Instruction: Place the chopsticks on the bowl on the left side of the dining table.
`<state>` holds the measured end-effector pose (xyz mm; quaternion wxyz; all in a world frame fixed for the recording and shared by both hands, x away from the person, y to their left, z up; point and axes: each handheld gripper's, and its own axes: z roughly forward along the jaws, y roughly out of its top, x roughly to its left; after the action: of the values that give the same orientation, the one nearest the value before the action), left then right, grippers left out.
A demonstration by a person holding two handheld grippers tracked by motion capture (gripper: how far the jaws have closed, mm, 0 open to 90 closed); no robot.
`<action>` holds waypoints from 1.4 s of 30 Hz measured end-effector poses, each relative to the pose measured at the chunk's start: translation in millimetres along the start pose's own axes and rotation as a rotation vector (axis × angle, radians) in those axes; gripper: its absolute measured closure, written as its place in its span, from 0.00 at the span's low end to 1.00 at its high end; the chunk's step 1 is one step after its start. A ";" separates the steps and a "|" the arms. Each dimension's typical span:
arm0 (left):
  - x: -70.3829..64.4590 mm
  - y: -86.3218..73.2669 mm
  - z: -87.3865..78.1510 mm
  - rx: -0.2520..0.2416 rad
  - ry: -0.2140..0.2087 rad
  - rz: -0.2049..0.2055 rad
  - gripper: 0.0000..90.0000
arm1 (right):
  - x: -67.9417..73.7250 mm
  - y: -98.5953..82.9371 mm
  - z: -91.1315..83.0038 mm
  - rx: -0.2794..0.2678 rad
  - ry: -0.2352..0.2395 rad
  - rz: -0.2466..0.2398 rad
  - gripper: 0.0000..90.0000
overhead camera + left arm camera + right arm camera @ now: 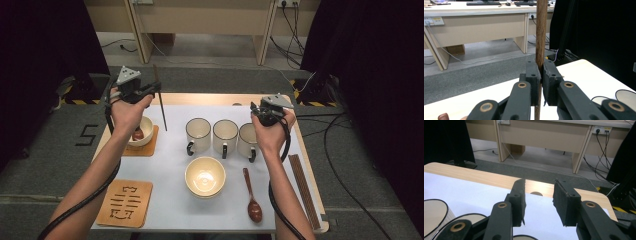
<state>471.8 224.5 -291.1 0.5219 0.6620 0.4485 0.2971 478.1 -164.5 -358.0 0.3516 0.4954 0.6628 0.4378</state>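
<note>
My left gripper (158,89) (541,73) is raised over the table's far left, shut on a dark wooden chopstick (163,113) (541,32). The stick stands nearly upright between the jaws, and its lower end hangs above the white mat (165,170). My right gripper (257,109) (538,195) hovers open over the rightmost of three black-rimmed cream mugs (247,140), with nothing between its pads. The mugs' rims (435,213) show at the bottom left of the right gripper view.
A cream bowl (205,175) sits at the mat's centre with a wooden spoon (251,197) to its right. A small bowl (145,131) holding something brown rests on a coaster under my left hand. Another coaster (125,202) lies front left. More dark sticks (303,190) lie along the right edge.
</note>
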 end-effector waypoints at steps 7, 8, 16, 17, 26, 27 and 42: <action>4.3 -5.6 -11.5 -0.005 0.010 0.003 0.93 | -6.1 -3.7 -5.0 -0.007 -0.005 0.006 0.69; 5.3 -6.8 -12.9 -0.005 0.013 0.004 0.93 | -6.6 -4.1 -5.3 -0.010 -0.005 0.010 0.69; 9.5 -16.0 -22.9 0.000 0.017 0.009 0.93 | -10.6 -11.5 -11.0 -0.013 -0.005 0.021 0.69; 9.6 -16.8 -24.1 -0.001 0.018 0.009 0.93 | -11.3 -12.7 -12.0 -0.016 -0.005 0.019 0.69; 15.8 -25.4 -36.5 0.006 0.032 0.006 0.93 | -15.6 -22.1 -21.2 -0.025 -0.009 0.034 0.69; 16.8 -26.0 -38.3 0.006 0.035 0.007 0.93 | -16.3 -23.2 -22.4 -0.027 -0.010 0.036 0.69; 30.6 -34.7 -61.6 -0.008 0.064 -0.012 0.93 | -23.6 -54.3 -46.6 -0.049 -0.013 0.067 0.69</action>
<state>421.8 280.2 -309.5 0.5118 0.6473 0.4676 0.3169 423.4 -204.9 -390.4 0.3533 0.5113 0.6325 0.4623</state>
